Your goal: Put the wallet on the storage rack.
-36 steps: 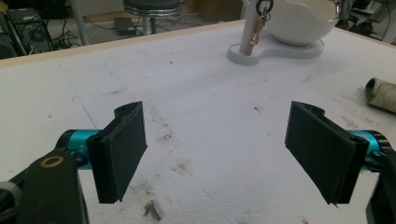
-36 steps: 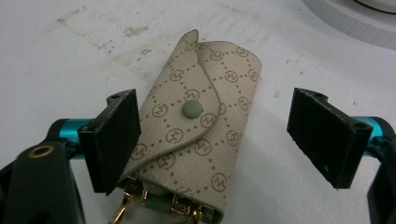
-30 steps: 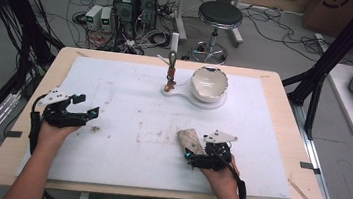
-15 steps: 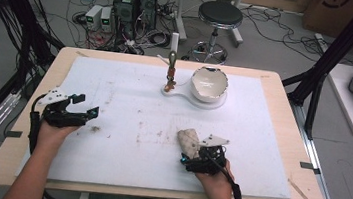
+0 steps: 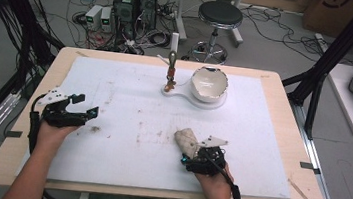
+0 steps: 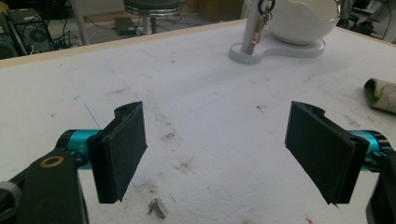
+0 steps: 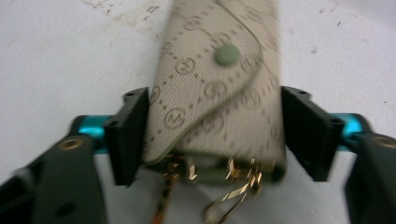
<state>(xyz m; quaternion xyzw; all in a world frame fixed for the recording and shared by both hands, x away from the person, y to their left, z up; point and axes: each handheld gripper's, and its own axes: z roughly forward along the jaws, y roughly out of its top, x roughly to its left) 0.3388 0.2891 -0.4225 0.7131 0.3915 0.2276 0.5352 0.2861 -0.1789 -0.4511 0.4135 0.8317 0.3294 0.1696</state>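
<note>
Right gripper view: right gripper (image 7: 212,137) jaws clamped on the beige key pouch (image 7: 219,88); left gripper (image 6: 224,154) jaws wide, empty.

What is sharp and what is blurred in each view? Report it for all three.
High view: evenly lit and soft, with small detail on the key pouch lost. Left gripper view: sharp on the black pads, and the white bowl stays readable. Right gripper view: the patterned pouch is smeared between the jaws, most of all at its gold hooks.
</note>
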